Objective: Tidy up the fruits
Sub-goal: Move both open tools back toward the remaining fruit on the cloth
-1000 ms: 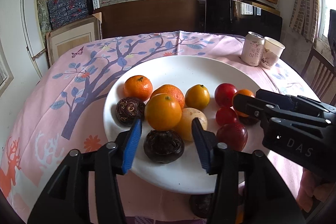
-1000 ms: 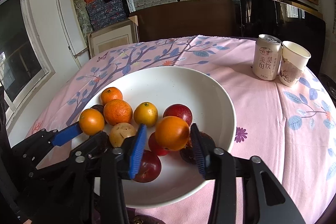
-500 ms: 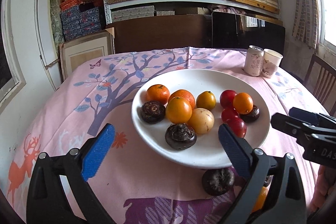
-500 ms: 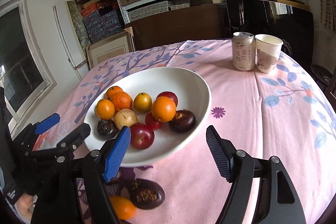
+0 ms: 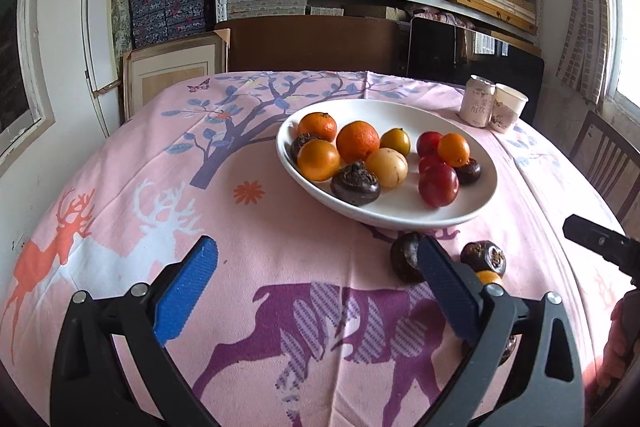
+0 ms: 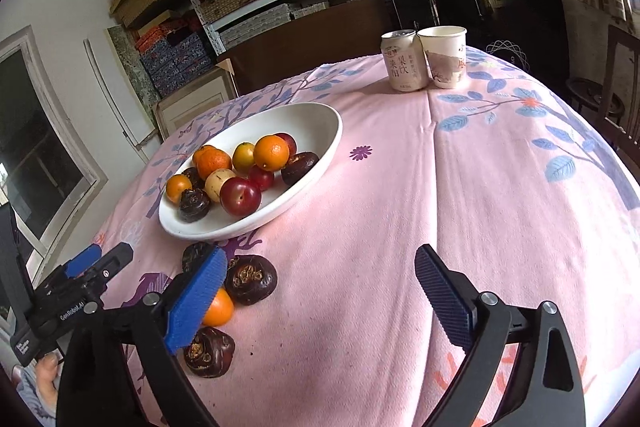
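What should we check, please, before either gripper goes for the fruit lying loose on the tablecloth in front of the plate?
1. Left gripper open and empty: ok.
2. Right gripper open and empty: ok.
3. Loose fruit within view: ok; three dark fruits and one small orange lie off the plate.
4. Clear grasp on the small orange: not ok; the dark fruits crowd it.
5. Free room on the white plate: ok, its far side is bare.
6. Can and paper cup away from the work area: ok.
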Motion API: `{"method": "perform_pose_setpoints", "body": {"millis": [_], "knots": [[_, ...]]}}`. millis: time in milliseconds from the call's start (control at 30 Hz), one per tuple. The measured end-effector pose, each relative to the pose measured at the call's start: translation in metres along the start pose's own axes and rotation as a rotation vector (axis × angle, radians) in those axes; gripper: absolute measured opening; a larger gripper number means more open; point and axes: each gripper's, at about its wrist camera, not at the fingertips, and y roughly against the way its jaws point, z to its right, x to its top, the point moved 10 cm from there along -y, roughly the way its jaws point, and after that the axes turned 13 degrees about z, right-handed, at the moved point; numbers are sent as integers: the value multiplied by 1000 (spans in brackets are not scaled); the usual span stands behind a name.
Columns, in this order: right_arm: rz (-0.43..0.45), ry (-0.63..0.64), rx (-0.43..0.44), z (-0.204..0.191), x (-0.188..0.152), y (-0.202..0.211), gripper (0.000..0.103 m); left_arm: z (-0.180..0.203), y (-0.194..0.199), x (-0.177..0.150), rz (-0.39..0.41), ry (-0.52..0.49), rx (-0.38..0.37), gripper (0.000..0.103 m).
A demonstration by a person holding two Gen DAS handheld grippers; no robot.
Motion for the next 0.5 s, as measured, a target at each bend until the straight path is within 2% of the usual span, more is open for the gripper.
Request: {"method": "perform_pose_setpoints", "body": {"millis": [67,167,300,500], "knots": [[-3,-24,-1,4,-1,1,96,11,2,-3,-3,-29,-32,98],[-22,-69,-12,11,-3,-2,99,36,11,-7,-2,-65,-126,98],[-63,-151,-5,21,-8,-6,99,73,25,-17,0,-169,-226,98],[-75,-212,-8,27,-9,-6,99,112,31,-39,-48,-330,-284,98]]}}
